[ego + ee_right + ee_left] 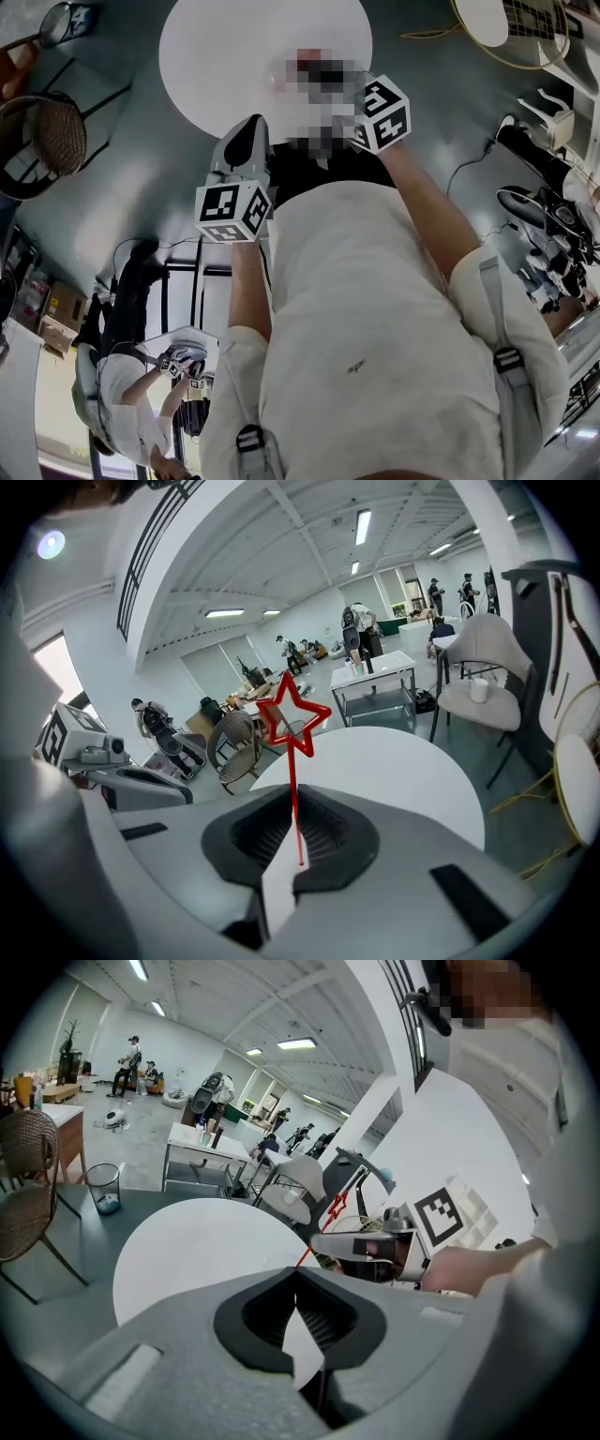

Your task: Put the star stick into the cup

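Observation:
My right gripper (pixel 292 797) is shut on the thin stem of the red star stick (pixel 294 726), which stands up from the jaws with the star outline at the top. Beyond it lies the round white table (pixel 403 771). My left gripper (pixel 296 1275) is shut with nothing between its jaws and hovers over the same table (pixel 187 1251). From the left gripper view the star stick (pixel 337 1209) and the right gripper (pixel 375 1245) show just to the right. In the head view the left gripper (pixel 246 141) and the right one's marker cube (pixel 384 112) are near the table (pixel 216 56). No cup shows on the table.
A wicker chair (pixel 47 131) stands left of the table, and a bin (pixel 103 1188) sits on the floor beyond it. A grey chair (pixel 487 667) with a white mug on its seat stands to the right. Cables (pixel 469 169) trail on the floor. People stand far off.

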{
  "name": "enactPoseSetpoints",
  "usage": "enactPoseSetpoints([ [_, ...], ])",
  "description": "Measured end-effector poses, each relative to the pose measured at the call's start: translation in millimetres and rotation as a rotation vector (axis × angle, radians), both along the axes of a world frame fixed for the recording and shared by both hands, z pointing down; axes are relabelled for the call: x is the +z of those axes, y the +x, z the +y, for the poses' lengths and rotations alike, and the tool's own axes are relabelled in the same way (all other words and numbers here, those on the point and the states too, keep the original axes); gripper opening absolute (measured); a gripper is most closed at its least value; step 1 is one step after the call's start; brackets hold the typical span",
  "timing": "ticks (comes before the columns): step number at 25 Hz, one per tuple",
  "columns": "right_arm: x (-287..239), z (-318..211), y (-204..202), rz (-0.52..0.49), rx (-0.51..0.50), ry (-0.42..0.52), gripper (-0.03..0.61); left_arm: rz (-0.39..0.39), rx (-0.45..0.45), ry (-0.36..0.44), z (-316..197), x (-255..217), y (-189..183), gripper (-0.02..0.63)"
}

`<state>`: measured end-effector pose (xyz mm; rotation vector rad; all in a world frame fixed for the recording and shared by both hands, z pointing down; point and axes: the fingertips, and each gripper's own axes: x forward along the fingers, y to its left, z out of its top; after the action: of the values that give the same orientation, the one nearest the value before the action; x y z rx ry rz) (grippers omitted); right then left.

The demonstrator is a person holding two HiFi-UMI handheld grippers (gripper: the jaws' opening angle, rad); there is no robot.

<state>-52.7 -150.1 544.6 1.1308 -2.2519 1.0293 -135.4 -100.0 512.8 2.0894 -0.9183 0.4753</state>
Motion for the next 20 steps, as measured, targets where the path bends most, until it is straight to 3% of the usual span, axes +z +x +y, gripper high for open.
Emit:
enactPoseSetpoints([
  [20, 29, 15, -7, 0.045, 0.030, -0.031, 0.025, 0.006, -0.001, -0.002, 7, 0, -6, 0.011],
])
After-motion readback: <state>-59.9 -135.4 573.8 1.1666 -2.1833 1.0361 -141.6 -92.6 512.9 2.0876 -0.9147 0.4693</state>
